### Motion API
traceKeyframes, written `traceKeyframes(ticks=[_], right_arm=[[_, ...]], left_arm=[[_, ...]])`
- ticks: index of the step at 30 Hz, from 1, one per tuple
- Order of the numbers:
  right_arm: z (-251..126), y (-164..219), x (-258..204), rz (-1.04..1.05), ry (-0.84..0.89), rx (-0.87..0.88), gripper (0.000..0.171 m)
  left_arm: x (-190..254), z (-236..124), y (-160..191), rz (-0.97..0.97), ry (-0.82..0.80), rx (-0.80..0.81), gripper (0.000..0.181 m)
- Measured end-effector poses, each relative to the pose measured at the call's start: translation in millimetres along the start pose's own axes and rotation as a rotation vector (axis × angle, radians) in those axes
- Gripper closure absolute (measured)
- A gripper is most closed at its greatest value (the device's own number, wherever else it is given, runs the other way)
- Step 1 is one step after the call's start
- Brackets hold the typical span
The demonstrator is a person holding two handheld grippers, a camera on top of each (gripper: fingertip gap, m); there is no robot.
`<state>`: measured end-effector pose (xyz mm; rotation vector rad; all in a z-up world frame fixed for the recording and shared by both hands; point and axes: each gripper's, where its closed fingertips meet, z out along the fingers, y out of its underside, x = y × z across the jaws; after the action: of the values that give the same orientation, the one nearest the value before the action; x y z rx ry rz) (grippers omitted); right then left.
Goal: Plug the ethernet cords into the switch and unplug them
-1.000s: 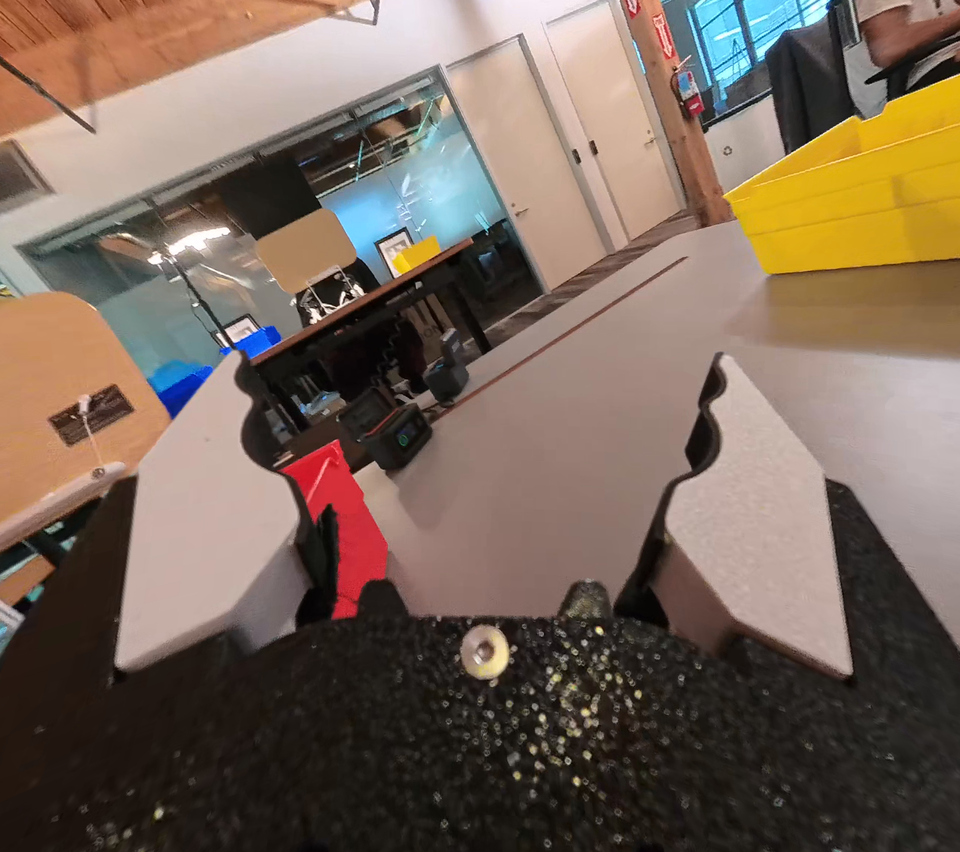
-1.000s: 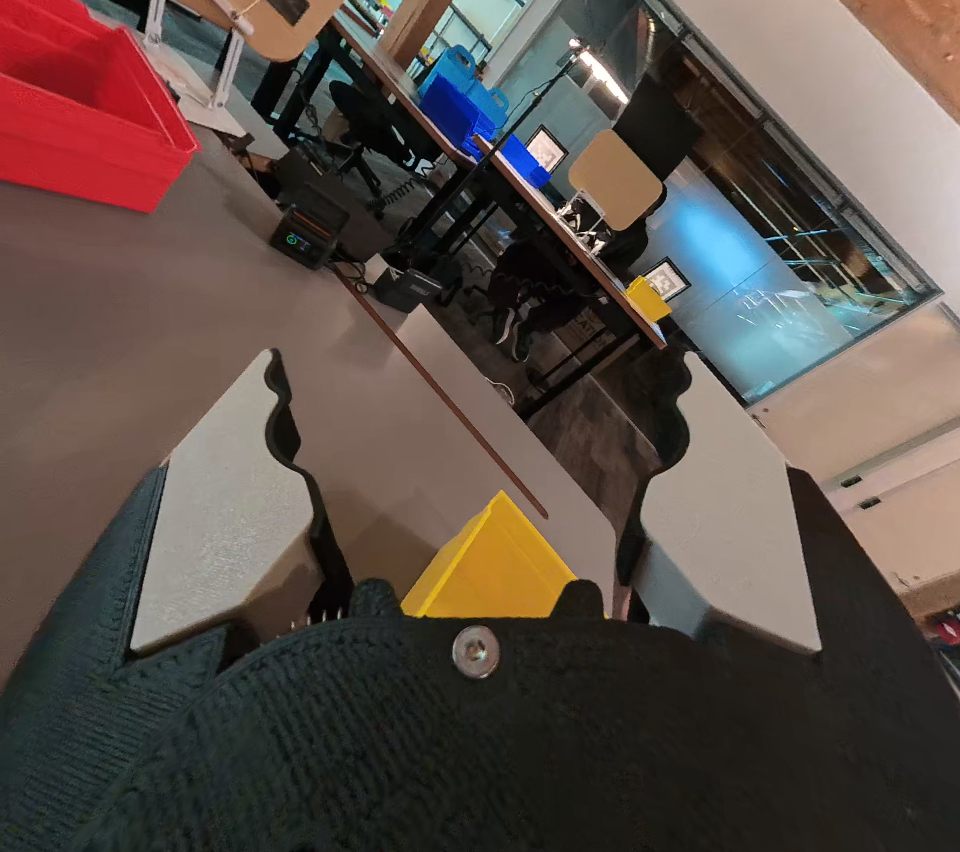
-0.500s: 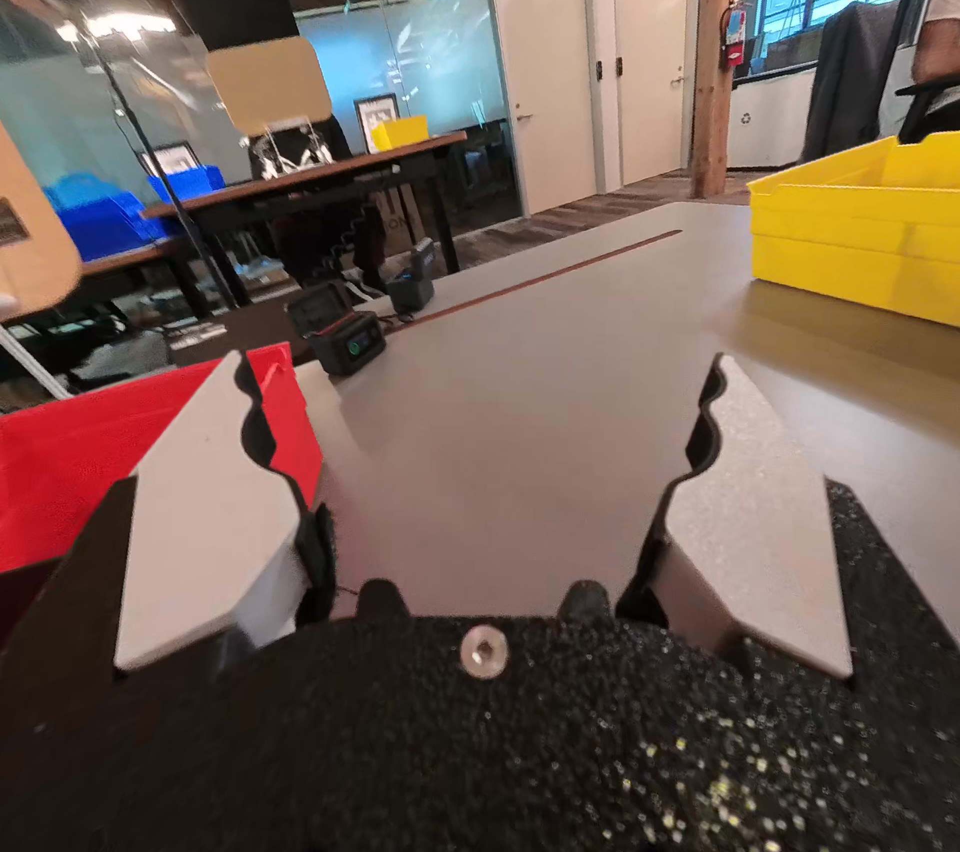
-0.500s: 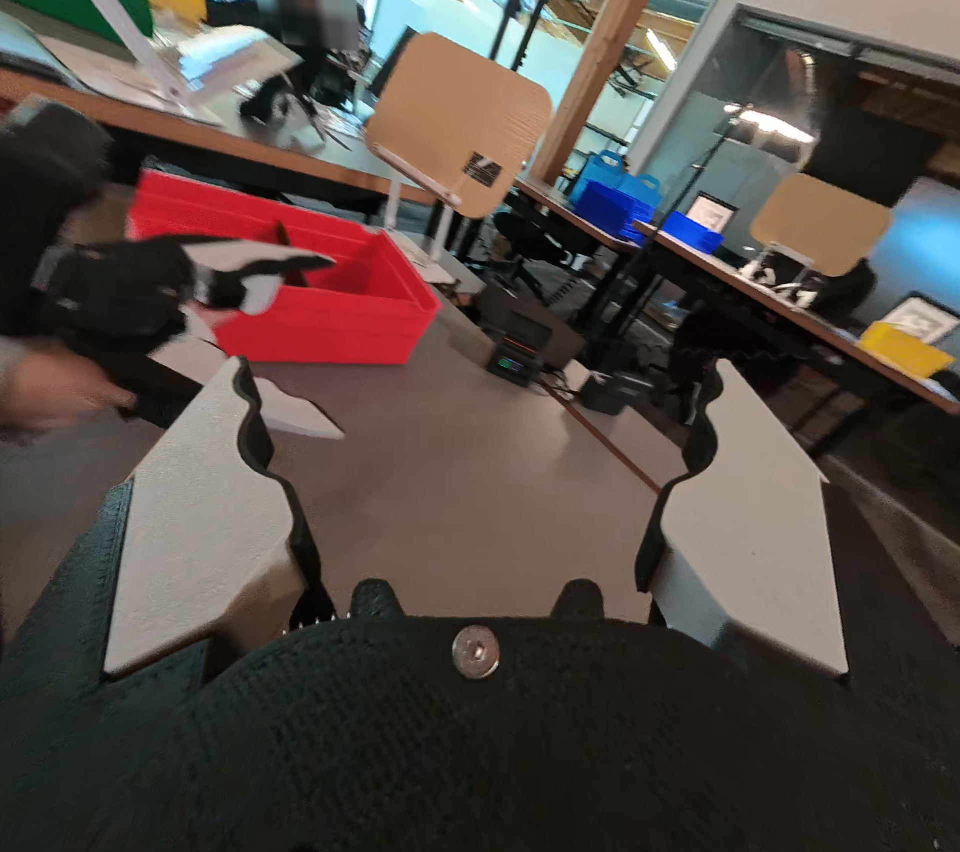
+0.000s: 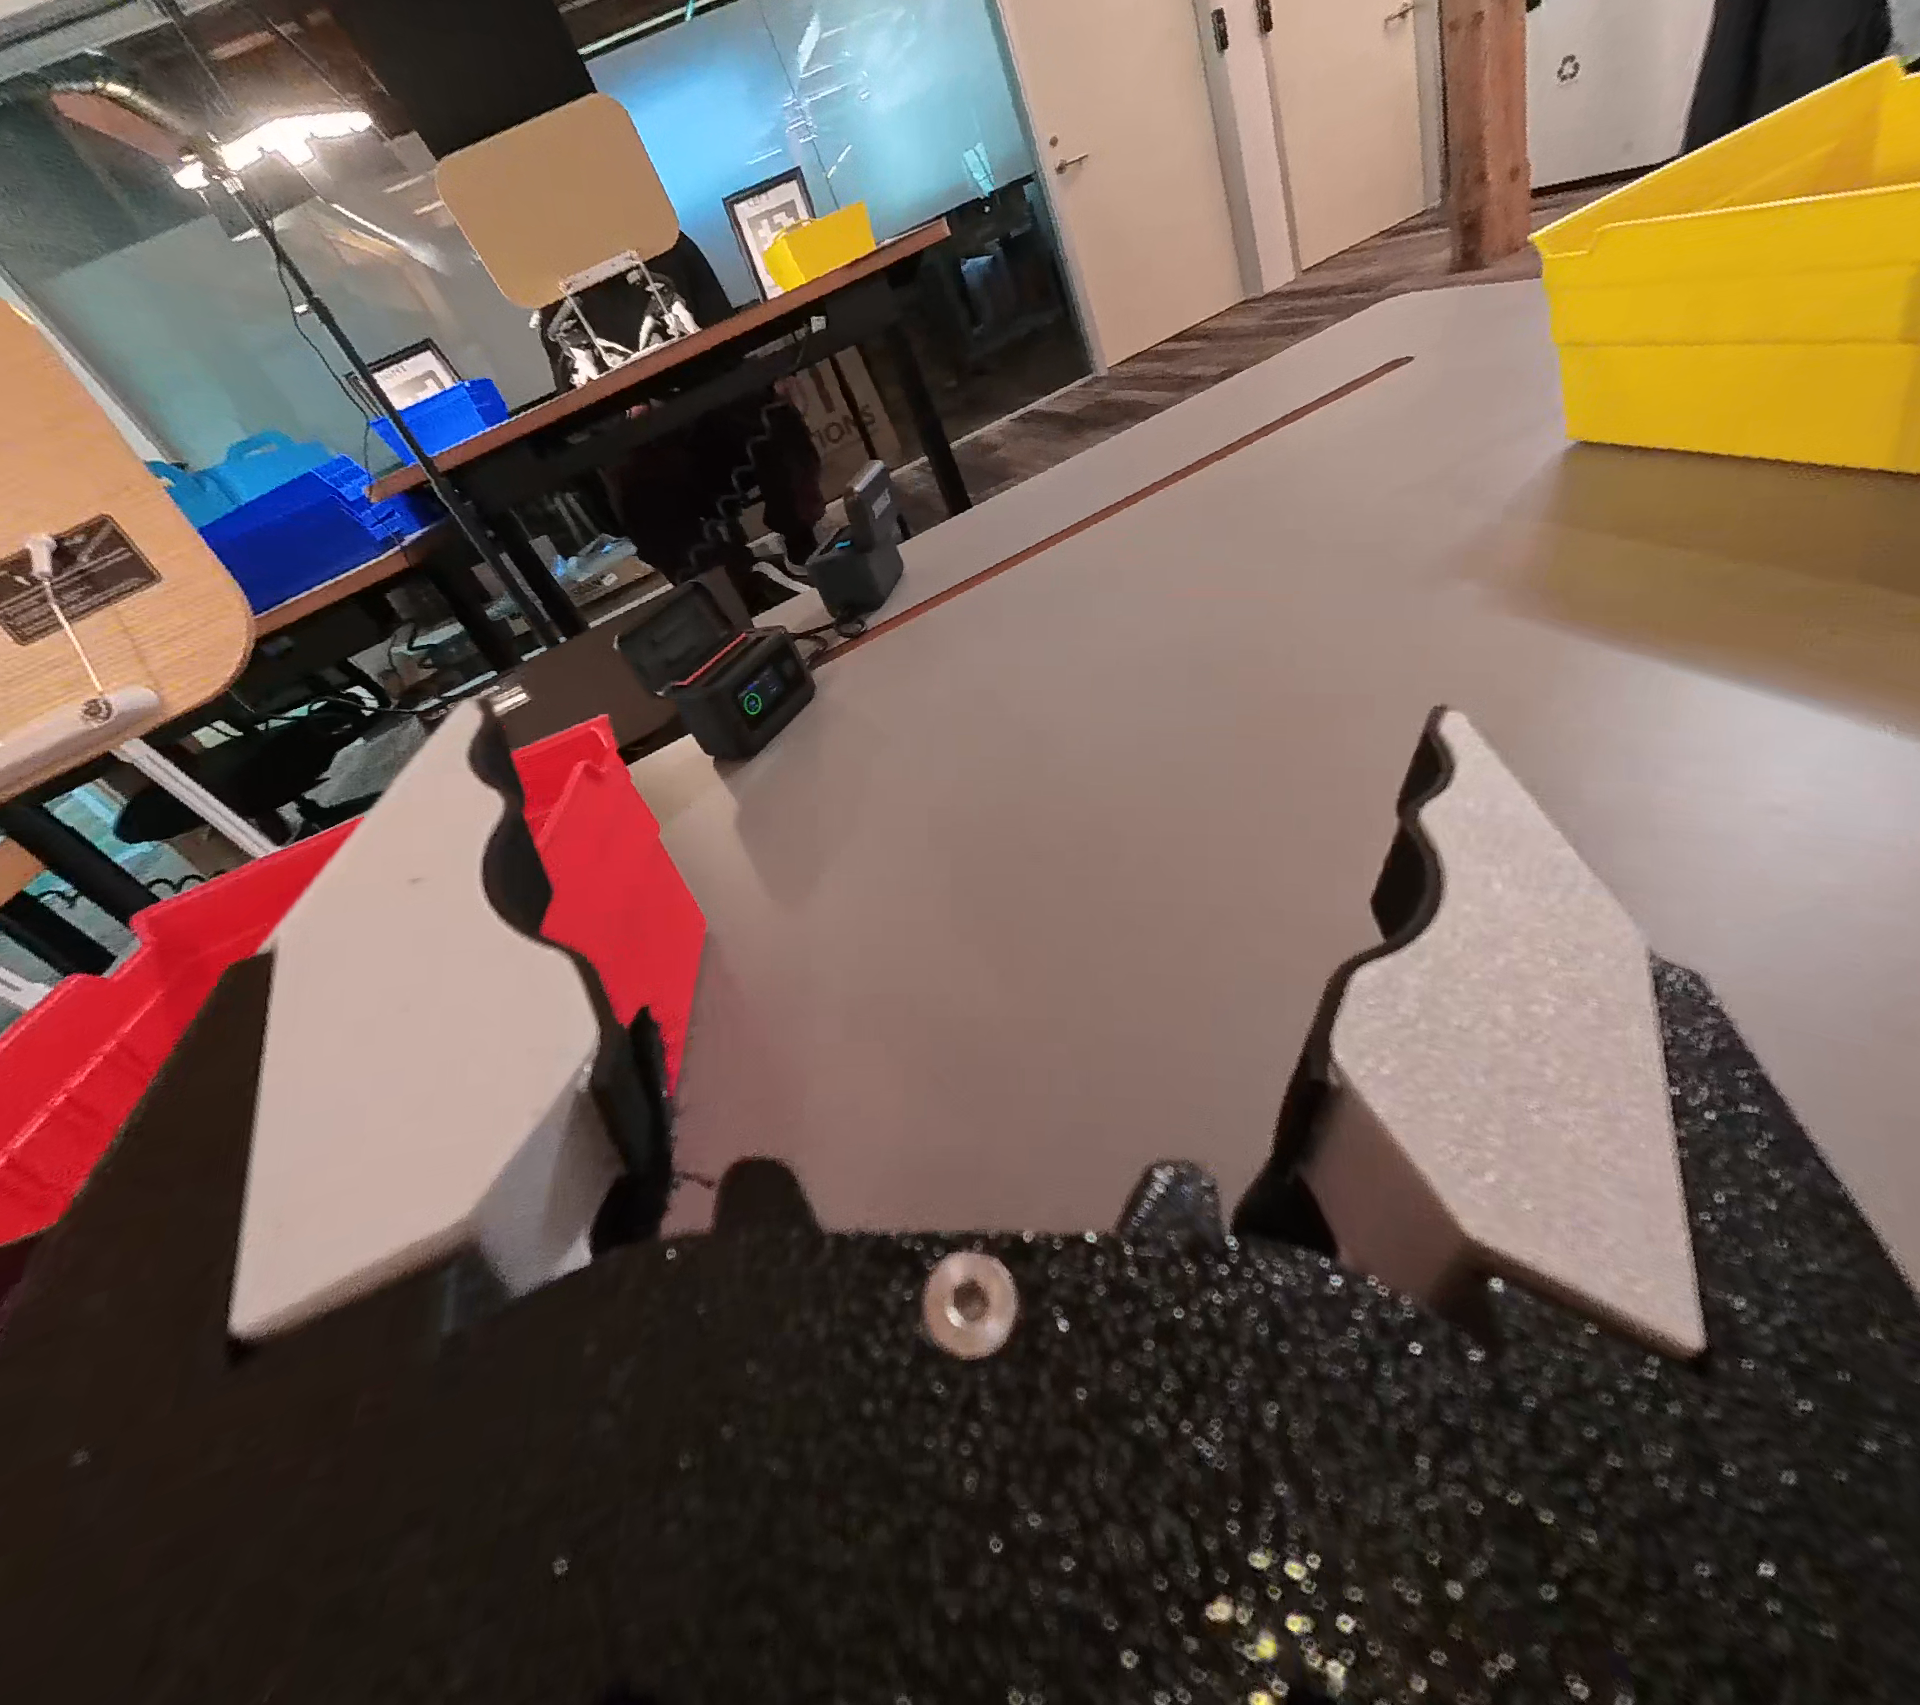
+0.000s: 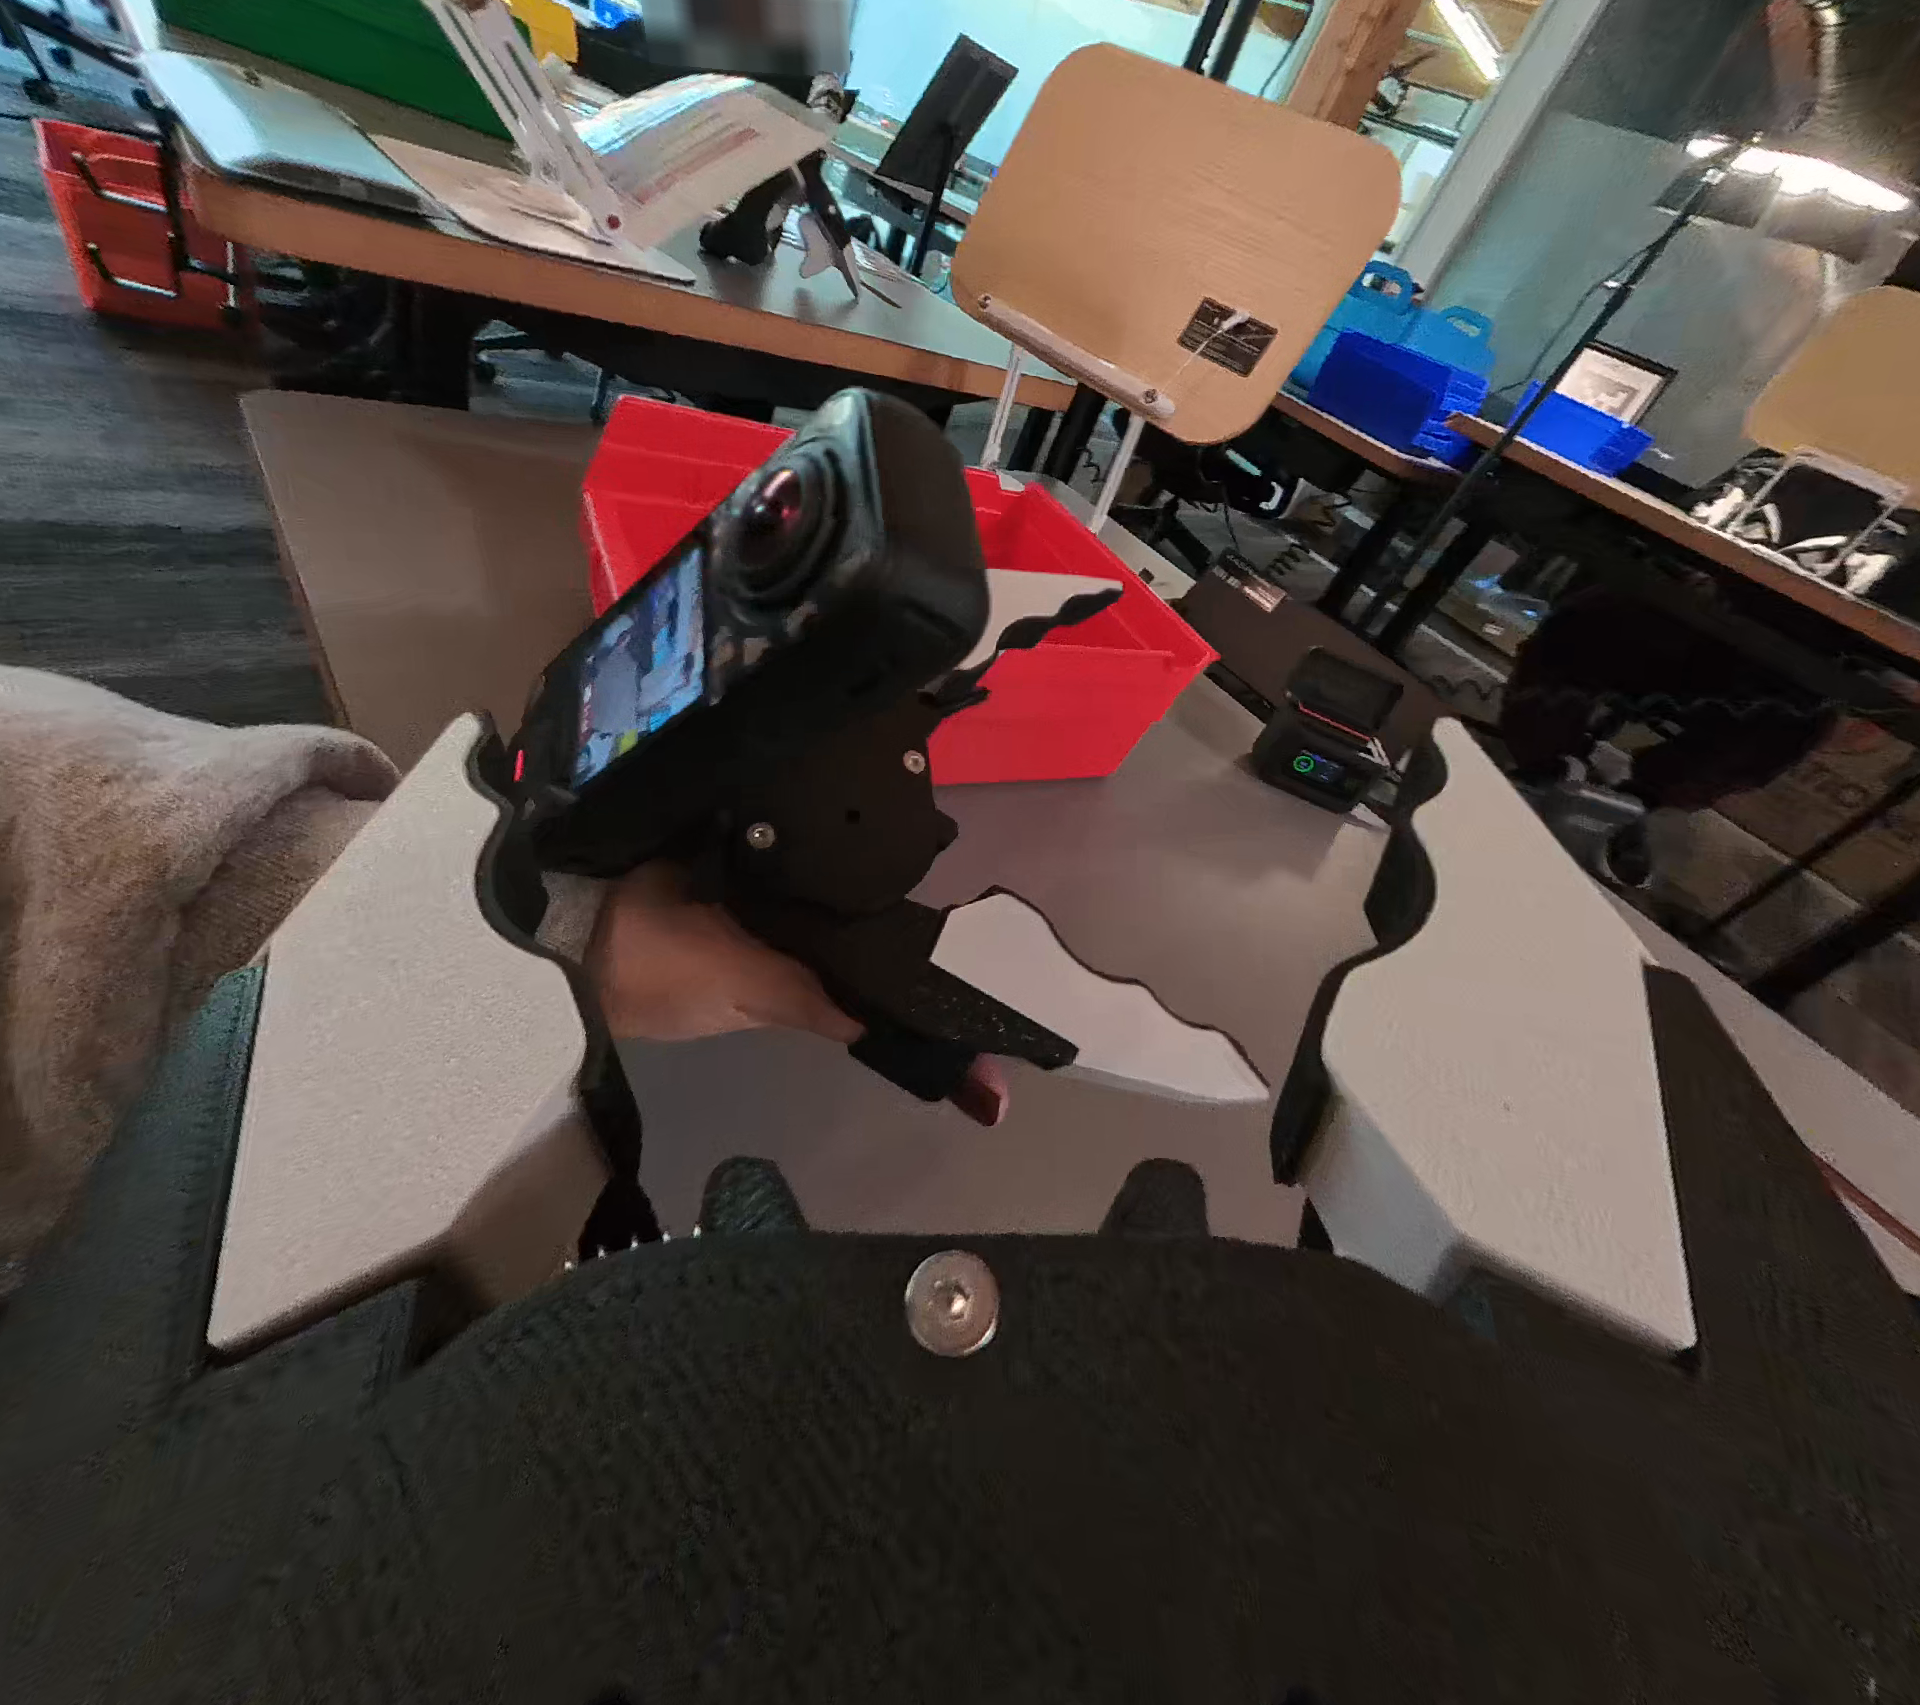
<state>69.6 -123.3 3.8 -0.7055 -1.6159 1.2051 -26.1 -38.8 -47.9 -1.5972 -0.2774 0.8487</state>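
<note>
Over the grey matte table [image 5: 1039, 772], left gripper [image 5: 961, 741] and right gripper [image 6: 951, 746] both gape wide, holding nothing; red plastic bin [image 6: 1049, 699] sits beyond; switch and ethernet cords not visible.

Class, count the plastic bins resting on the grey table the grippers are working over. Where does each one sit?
2. A red bin sits at the table's left edge, beside the left hand-held gripper. A yellow bin sits at the far right. Others may lie outside both views.
</note>
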Motion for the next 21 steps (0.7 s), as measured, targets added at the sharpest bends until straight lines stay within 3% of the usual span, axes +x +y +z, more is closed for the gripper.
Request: traceKeyframes(ticks=[21], right_arm=[[0.6, 27.3, 0.7, 0.083, 0.111, -0.054, 0.012]], left_arm=[[-16.2, 0.5, 2.1, 0.166, -0.122, -0.028, 0.023]])
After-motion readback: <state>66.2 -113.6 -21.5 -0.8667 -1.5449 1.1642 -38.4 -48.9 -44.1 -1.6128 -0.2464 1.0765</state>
